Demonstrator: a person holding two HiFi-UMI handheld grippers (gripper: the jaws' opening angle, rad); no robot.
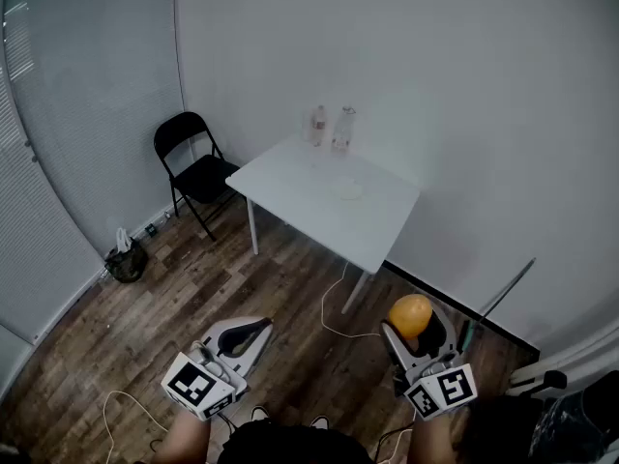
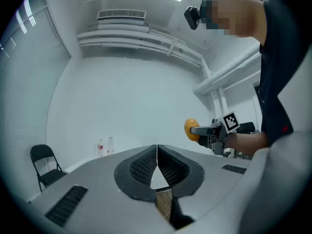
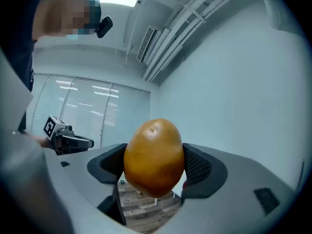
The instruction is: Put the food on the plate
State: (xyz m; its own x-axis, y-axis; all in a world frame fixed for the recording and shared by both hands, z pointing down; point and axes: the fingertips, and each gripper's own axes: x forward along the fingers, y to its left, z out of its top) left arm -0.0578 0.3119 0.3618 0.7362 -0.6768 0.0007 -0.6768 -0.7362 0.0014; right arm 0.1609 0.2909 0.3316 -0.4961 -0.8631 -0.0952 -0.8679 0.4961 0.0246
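Right gripper (image 1: 416, 325): I'm gripping the smooth orange-yellow oval fruit (image 3: 153, 155) between widely spread jaws | Left gripper (image 1: 253, 330): I'm holding it with jaws pressed together, empty | Fruit: hanging over the brown wooden floor (image 1: 193, 298), well apart from the pale round plate (image 1: 348, 190) on the white rectangular table (image 1: 290, 177)

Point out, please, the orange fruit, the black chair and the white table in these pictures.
orange fruit (image 3: 155, 156): right gripper view, middle of its skin.
black chair (image 1: 205, 176): head view, its seat.
white table (image 1: 290, 177): head view, a bare part of its top.
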